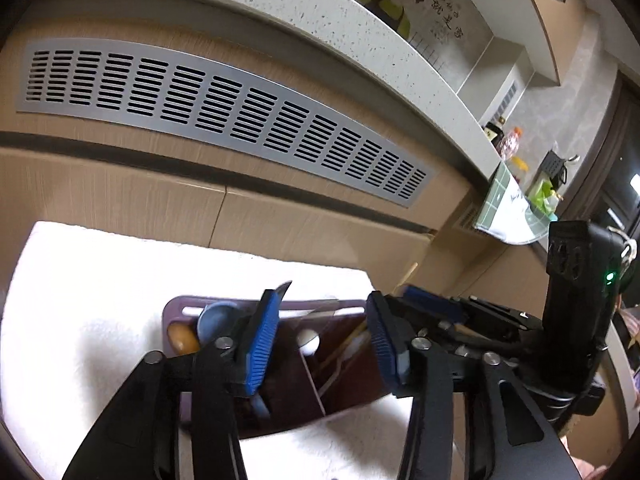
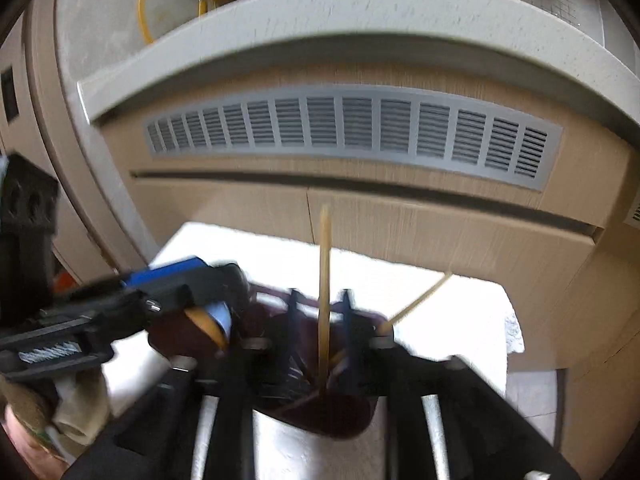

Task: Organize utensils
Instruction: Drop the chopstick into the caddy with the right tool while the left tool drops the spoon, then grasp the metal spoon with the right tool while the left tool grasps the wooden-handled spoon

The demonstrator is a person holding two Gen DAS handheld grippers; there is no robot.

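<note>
left claw [image 1: 320, 344] parted, empty, over utensil caddy [image 1: 288, 396] | right claw [image 2: 320, 320] parted around upright chopstick [image 2: 324, 280], pads apart from it

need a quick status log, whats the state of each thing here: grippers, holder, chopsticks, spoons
left gripper: open, nothing between its pads, over the holder
right gripper: open, a chopstick in the gap, pads not pressing it
utensil holder: upright on the white cloth, divided into compartments
upright chopstick: standing in the holder
second chopstick: leaning out to the right
spoons: bowls up in the holder's left compartment
</note>
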